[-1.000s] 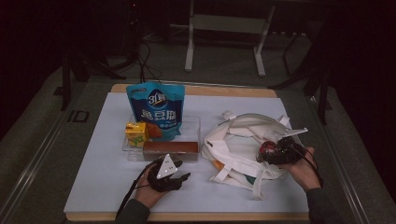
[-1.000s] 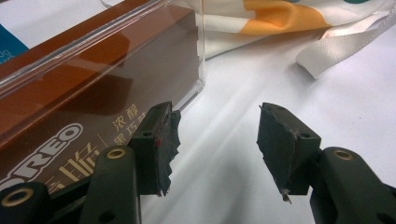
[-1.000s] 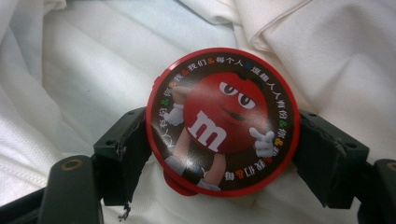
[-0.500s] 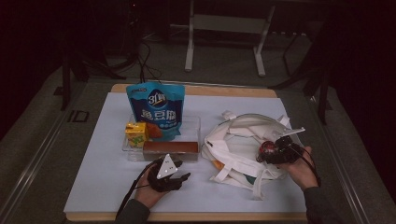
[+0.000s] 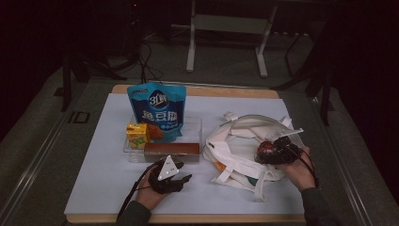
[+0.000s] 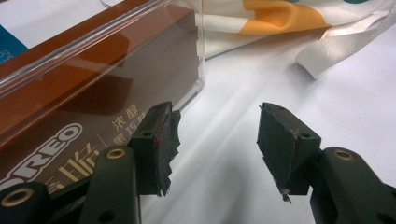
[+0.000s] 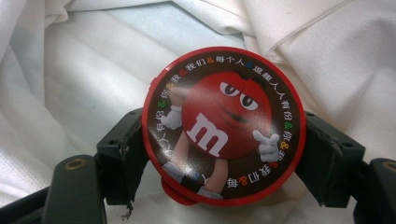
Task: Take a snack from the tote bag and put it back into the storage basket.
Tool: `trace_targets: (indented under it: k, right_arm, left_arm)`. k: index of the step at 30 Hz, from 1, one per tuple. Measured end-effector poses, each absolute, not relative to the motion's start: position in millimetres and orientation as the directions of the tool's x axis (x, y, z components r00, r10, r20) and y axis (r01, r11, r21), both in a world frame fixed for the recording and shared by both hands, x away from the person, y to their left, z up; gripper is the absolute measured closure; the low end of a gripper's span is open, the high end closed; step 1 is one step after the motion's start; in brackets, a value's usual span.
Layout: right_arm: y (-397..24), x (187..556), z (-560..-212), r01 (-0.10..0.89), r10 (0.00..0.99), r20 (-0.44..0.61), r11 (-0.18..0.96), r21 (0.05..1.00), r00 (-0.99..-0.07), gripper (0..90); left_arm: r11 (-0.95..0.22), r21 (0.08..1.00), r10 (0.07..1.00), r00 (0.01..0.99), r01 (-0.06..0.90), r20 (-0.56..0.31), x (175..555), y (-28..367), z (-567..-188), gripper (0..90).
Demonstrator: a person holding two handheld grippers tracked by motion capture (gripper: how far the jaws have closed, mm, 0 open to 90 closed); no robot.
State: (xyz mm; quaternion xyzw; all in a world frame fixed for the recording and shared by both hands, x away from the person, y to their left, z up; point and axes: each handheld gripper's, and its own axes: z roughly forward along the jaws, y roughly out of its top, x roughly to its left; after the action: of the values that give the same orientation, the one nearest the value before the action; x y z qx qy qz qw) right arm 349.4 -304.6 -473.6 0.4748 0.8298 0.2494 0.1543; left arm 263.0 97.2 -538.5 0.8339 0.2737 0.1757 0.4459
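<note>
My right gripper (image 7: 224,154) is shut on a round red candy tin (image 7: 224,123) with a cartoon figure on its lid, one jaw on each side of it. It hangs over the white tote bag (image 7: 84,84). From above, the right gripper (image 5: 269,151) and the tin (image 5: 266,149) sit over the bag (image 5: 235,141) at the right. My left gripper (image 6: 217,135) is open with nothing between its pads, just right of a brown biscuit box (image 6: 70,93) inside a clear tray (image 6: 93,39). From above, the left gripper (image 5: 176,178) rests near the table's front, below the brown box (image 5: 170,149).
The clear tray (image 5: 197,123) also holds a blue snack pouch (image 5: 159,110) standing upright and a yellow juice carton (image 5: 137,134). A bag strap (image 6: 341,51) lies on the white table cover (image 5: 103,155). Metal stand legs (image 5: 226,42) are on the floor beyond the table.
The right gripper with the tin has shifted slightly over the bag. The left gripper has stayed put.
</note>
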Motion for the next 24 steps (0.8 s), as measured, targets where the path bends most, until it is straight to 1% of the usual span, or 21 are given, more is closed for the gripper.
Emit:
trace_targets:
  k: [24]
  right_arm:
    - [-299.0, 346.6, -462.9, 0.698, 0.864, -0.020, 0.420, 0.580, -0.503, 25.5]
  left_arm:
    - [-0.453, 0.839, 0.613, 0.789, 0.300, 0.049, 263.0, 97.2, -538.5, 46.1]
